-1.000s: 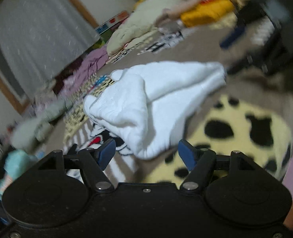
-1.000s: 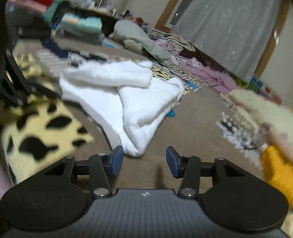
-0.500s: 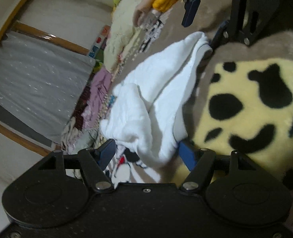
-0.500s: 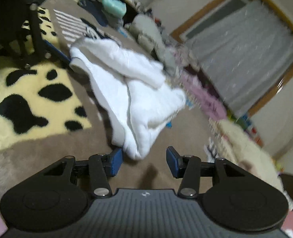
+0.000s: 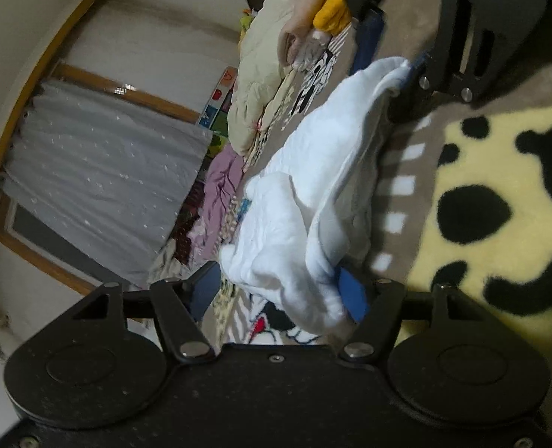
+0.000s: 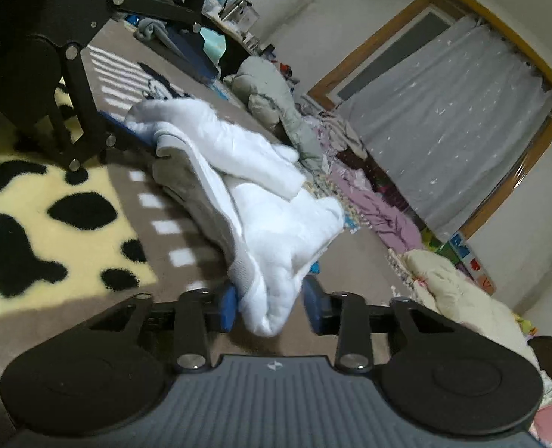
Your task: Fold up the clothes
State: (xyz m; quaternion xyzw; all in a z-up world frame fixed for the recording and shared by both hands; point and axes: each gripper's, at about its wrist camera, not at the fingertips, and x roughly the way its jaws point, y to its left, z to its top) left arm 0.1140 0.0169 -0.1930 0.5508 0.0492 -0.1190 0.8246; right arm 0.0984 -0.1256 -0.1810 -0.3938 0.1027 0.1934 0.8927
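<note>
The white garment (image 6: 253, 194) was hung just above the brown carpet (image 6: 171, 224), beside the spotted yellow rug (image 6: 33, 216), probably lifted to be straightened for a fold. One end was sat between the right gripper (image 6: 268, 308) fingers, set narrow; the other was draped between the left gripper (image 5: 279, 291) fingers, spread wide, both tilted sideways.

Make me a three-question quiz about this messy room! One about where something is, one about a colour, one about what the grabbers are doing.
1. Where does the white garment lie?
A. on the floor between both grippers
B. on a shelf
C. on a chair

2. What colour are the spots on the yellow rug?
A. red
B. black
C. green

3. How are the right gripper's fingers?
A. shut with nothing between them
B. apart, with cloth between them
C. out of sight

Answers: 1 A, one gripper at each end; 2 B, black blotches; 3 B, white cloth sits between blue pads.
</note>
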